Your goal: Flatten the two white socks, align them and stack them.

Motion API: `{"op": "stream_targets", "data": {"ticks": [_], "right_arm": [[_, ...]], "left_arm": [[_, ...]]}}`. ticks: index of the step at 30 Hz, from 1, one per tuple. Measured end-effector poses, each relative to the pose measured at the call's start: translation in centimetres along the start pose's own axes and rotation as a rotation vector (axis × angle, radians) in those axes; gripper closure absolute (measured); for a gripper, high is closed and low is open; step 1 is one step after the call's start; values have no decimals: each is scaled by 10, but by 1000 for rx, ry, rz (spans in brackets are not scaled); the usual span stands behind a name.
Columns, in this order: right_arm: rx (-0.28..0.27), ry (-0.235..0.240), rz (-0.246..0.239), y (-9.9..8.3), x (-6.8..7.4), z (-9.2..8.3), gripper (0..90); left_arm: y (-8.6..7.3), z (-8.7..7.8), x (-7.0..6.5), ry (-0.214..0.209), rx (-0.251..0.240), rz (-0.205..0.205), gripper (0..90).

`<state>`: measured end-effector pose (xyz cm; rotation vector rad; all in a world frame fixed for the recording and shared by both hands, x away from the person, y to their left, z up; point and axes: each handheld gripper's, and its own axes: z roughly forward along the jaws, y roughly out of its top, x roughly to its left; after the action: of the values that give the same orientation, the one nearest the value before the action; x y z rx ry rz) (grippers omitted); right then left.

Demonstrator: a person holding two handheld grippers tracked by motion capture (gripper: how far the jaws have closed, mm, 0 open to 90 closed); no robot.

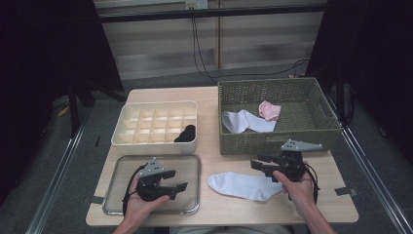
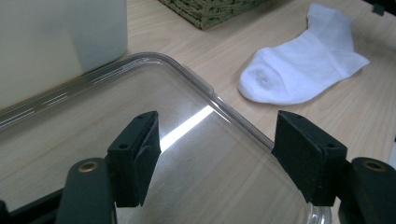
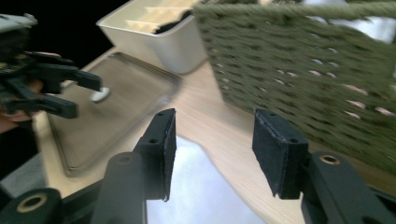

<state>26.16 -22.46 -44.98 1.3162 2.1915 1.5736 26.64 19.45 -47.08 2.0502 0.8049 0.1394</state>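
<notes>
A white sock (image 1: 241, 185) lies flat on the wooden table between my two grippers, seen also in the left gripper view (image 2: 299, 70) and below the jaws in the right gripper view (image 3: 196, 191). My left gripper (image 1: 178, 179) hovers over the clear tray (image 1: 122, 207), its jaws open and empty (image 2: 217, 135). My right gripper (image 1: 256, 162) hangs just above the sock's right end, in front of the wicker basket (image 1: 272, 141). It is open with nothing between its pads (image 3: 215, 135). The right gripper view also shows the left gripper (image 3: 86, 95) over the tray (image 3: 163, 88).
The basket holds a white sock (image 1: 243, 122) and a pink sock (image 1: 269, 110). A white divided organiser (image 1: 146, 144) stands behind the tray, with a black sock (image 1: 185, 133) in a front right compartment. The table's front edge is close to both hands.
</notes>
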Motion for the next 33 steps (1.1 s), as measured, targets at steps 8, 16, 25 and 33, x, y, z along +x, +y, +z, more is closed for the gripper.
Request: {"op": "stream_targets", "data": {"ticks": [8, 16, 25, 33], "right_arm": [[-49, -6, -22, 28, 5, -2, 525], [-67, -19, -33, 59, -6, 5, 514], [-41, -9, -24, 92, -26, 21, 405], [-13, -40, -30, 117, -44, 39, 387]], "left_arm": [[-2, -6, 3, 10, -4, -7, 317], [-2, -9, 7, -15, 6, -12, 337], [-4, -13, 9, -8, -5, -23, 329], [-2, -14, 10, -12, -4, -21, 327]]}}
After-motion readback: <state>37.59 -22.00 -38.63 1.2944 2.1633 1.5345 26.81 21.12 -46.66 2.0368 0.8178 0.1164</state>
